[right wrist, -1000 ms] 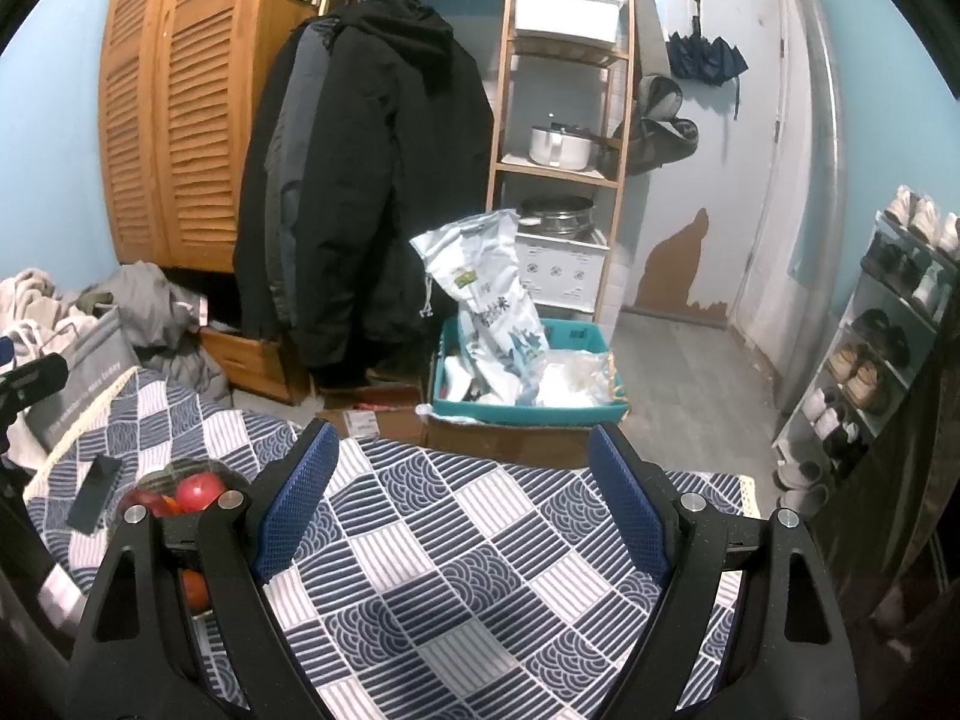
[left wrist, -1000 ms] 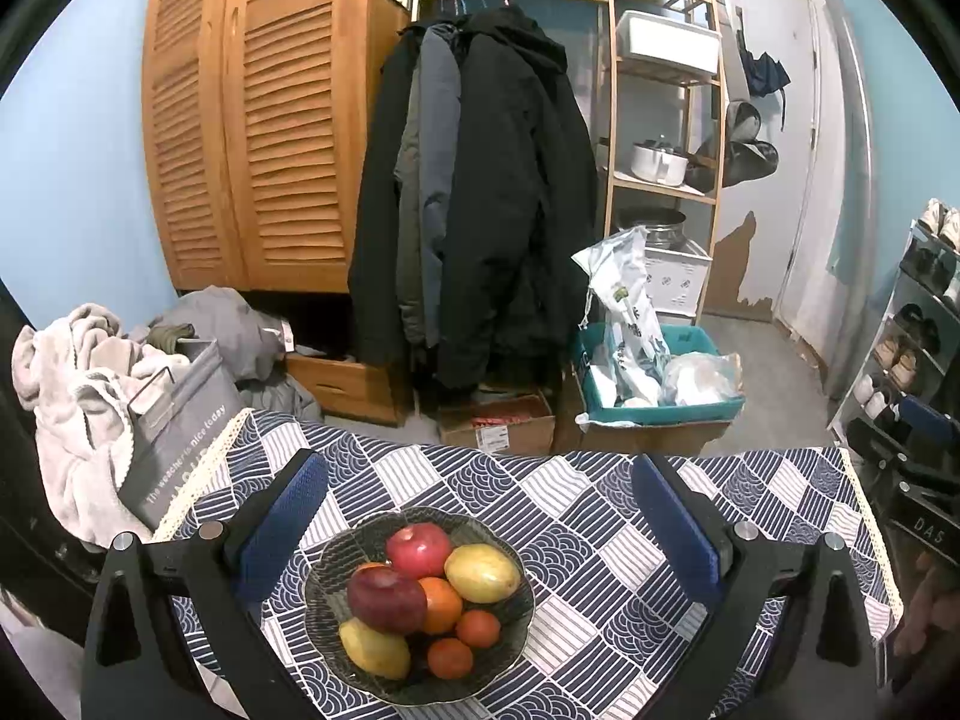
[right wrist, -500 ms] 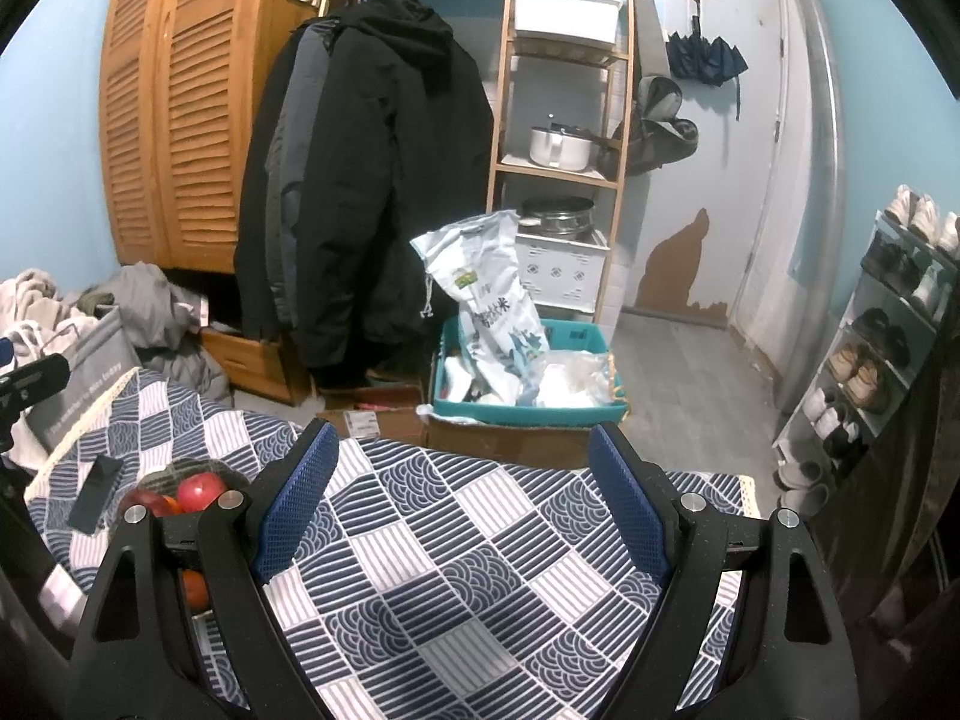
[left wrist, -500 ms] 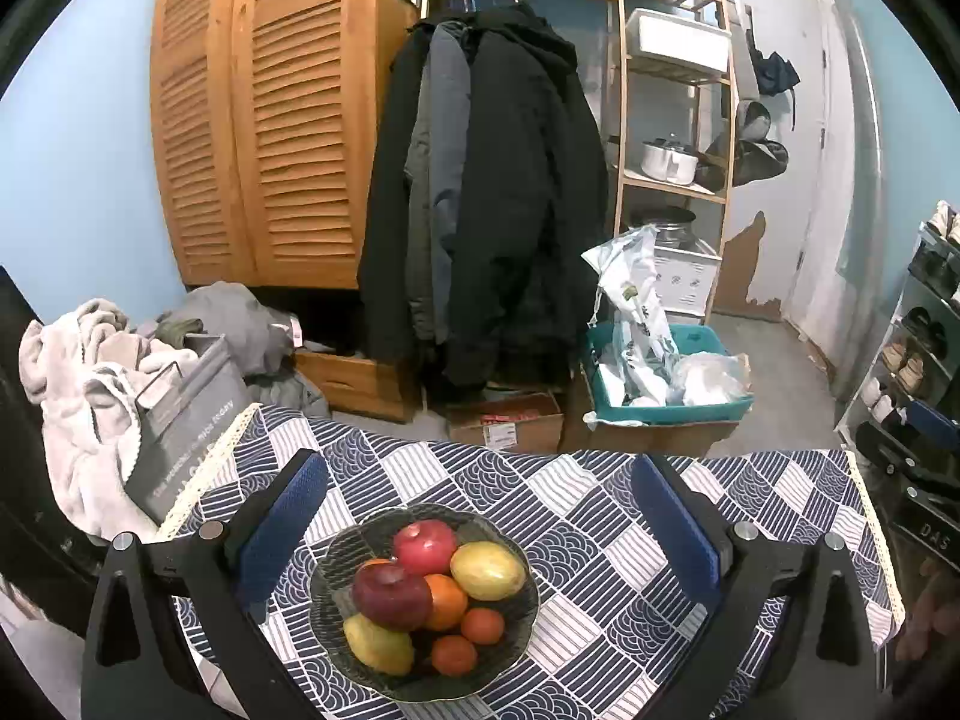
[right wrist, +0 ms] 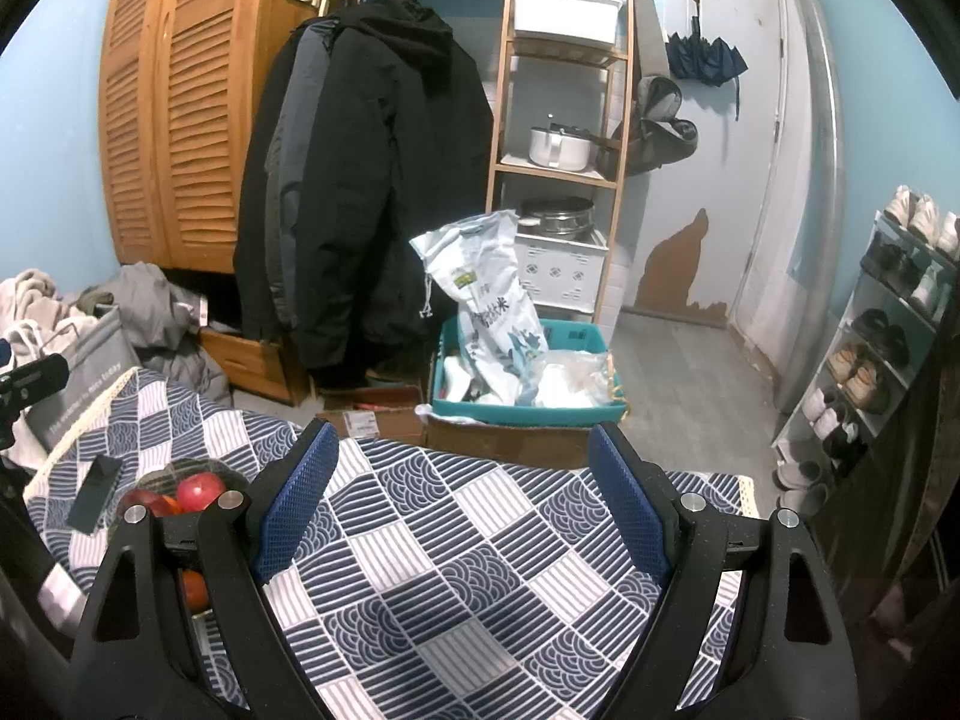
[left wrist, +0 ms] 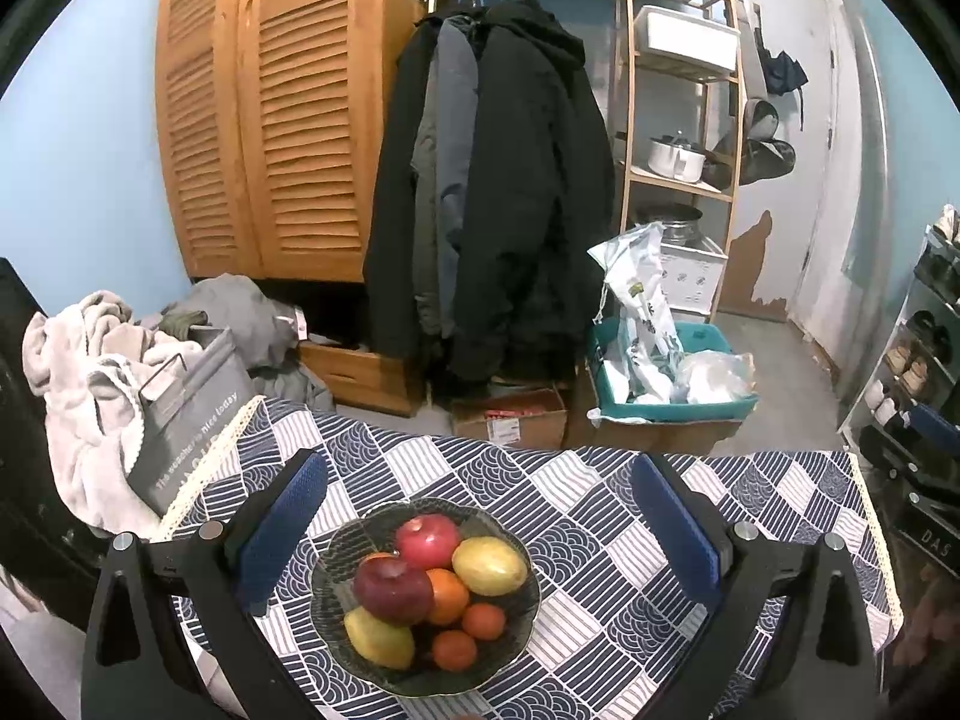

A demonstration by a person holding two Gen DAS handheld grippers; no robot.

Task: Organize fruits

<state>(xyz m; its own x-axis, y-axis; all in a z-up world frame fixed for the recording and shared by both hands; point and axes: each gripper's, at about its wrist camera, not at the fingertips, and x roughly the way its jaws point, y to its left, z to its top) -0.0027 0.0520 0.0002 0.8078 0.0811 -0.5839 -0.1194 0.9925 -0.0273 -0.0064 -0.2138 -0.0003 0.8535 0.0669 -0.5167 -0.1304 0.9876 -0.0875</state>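
While both grippers hang above the table, neither one touches any fruit. From the left wrist view, the left gripper (left wrist: pixel 477 525) has its jaws spread wide, the blue pads (left wrist: pixel 282 525) standing on either side of a dark glass bowl (left wrist: pixel 522 618) that sits on the blue-and-white patterned tablecloth (left wrist: pixel 600 498). Whether the fingers are level with the bowl or above it cannot be told from this angle. The bowl holds a heap of fruit: a red apple (left wrist: pixel 427 540) at the back, a darker red apple (left wrist: pixel 393 591) in front of it to the left, a yellow-green mango (left wrist: pixel 489 565) on the right, an orange (left wrist: pixel 449 595) in the middle, two small tangerines (left wrist: pixel 483 621) toward the front, and a yellow fruit (left wrist: pixel 378 639) at the front left — possibly a lemon, though that is unclear.

From the right wrist view, the right gripper (right wrist: pixel 465 501) also has its jaws spread, with nothing between them but bare cloth. It is well to the right of the bowl, which shows only partly behind its left finger, with a red apple visible at the rim. A dark flat phone-like object (right wrist: pixel 93 492) lies on the cloth just left of the bowl.

Beyond the table stand a louvred wooden wardrobe (left wrist: pixel 270 120), dark coats (left wrist: pixel 498 210) on a rail, and a teal crate (right wrist: pixel 522 402) with bags in it.
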